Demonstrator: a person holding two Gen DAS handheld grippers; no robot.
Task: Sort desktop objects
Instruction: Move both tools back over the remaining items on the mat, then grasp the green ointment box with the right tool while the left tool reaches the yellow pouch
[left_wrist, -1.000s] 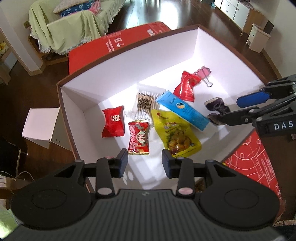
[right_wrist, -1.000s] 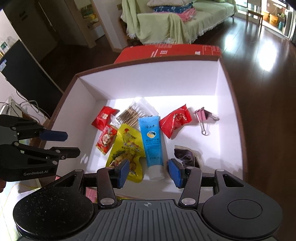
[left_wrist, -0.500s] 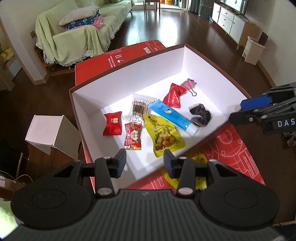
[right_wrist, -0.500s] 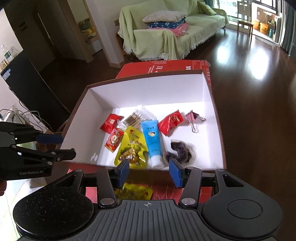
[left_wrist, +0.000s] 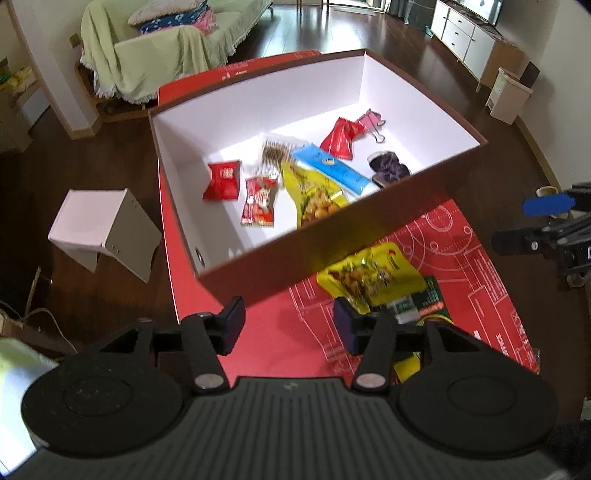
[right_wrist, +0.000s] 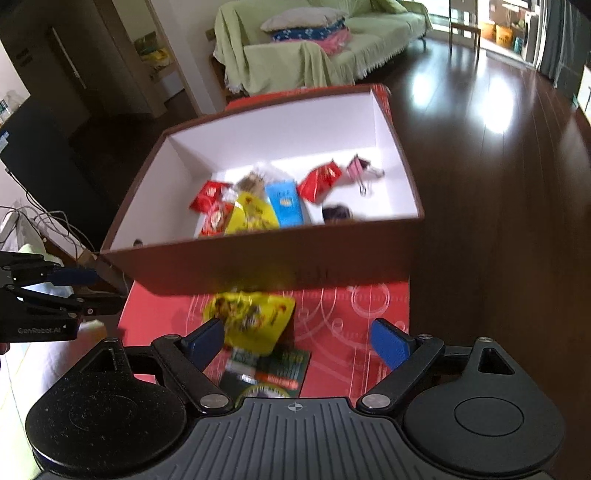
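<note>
Both grippers have pulled back from the box (left_wrist: 280, 273); left gripper (left_wrist: 289, 325) and right gripper (right_wrist: 298, 341) gape wide, empty, yellow snack bag (right_wrist: 255, 317) at lower centre.

The cardboard box (left_wrist: 369, 225) looked matt white inside, the yellow snack pouch (left_wrist: 369, 277) was glossy plastic, the wooden floor (right_wrist: 498, 155) shone, and soft cloth draped the sofa (right_wrist: 295, 59).

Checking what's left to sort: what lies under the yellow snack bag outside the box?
The yellow snack bag overlaps a green packet on the red mat. The gripper body hides whatever lies nearer.
</note>
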